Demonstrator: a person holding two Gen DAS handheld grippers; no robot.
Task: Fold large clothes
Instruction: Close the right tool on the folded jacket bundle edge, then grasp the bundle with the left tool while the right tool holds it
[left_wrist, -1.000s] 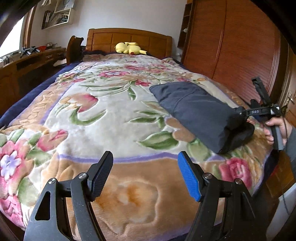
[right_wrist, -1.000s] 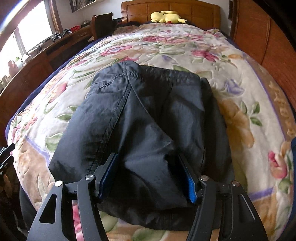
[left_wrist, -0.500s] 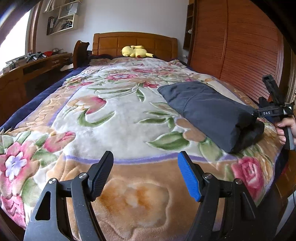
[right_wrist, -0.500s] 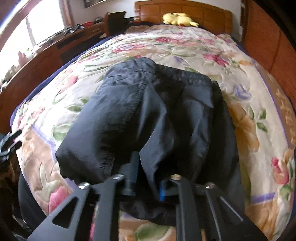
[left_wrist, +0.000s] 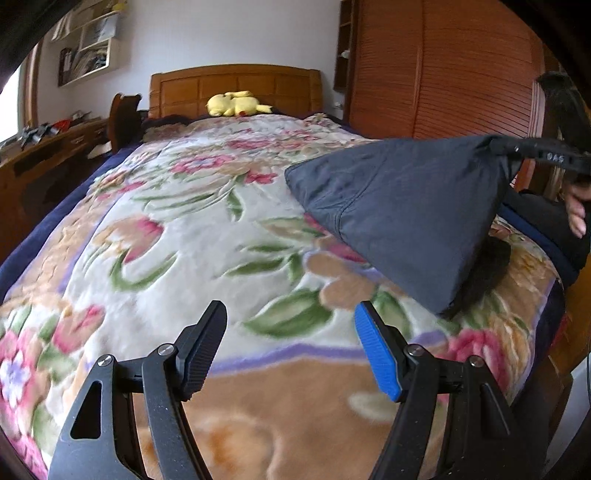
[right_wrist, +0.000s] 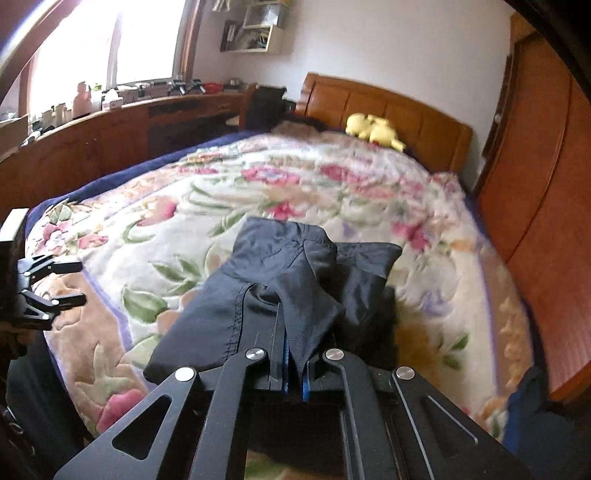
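- On the near right part of the bed: a dark navy folded garment (left_wrist: 406, 221), its near edge raised off the floral blanket (left_wrist: 184, 229), its far end resting on the blanket (seams and a hem fold show on the upper layer).
- Right gripper (right_wrist: 293, 373): jaws clenched on a pinch of the garment's near edge; the fabric rises into a peak at the grip and hangs down from it on both sides.
- Right hand (left_wrist: 578, 210): partly seen at the right edge of the left wrist view, fingers around the tool's handle.
- Left gripper (left_wrist: 290, 343): jaws released and standing wide, nothing between them; it hangs over the tan border at the foot of the blanket, well apart from the garment.
- Yellow plush toy (left_wrist: 236, 104): lying at the wooden headboard (left_wrist: 236, 83), far from the garment.
- Wooden wardrobe (left_wrist: 461, 70): slatted doors, along the right of the bed.
- Long wooden counter (right_wrist: 110, 125): along the left, under the window, crowded with small items (too small to identify).
- Wall shelf (right_wrist: 255, 27): above the counter's far end.
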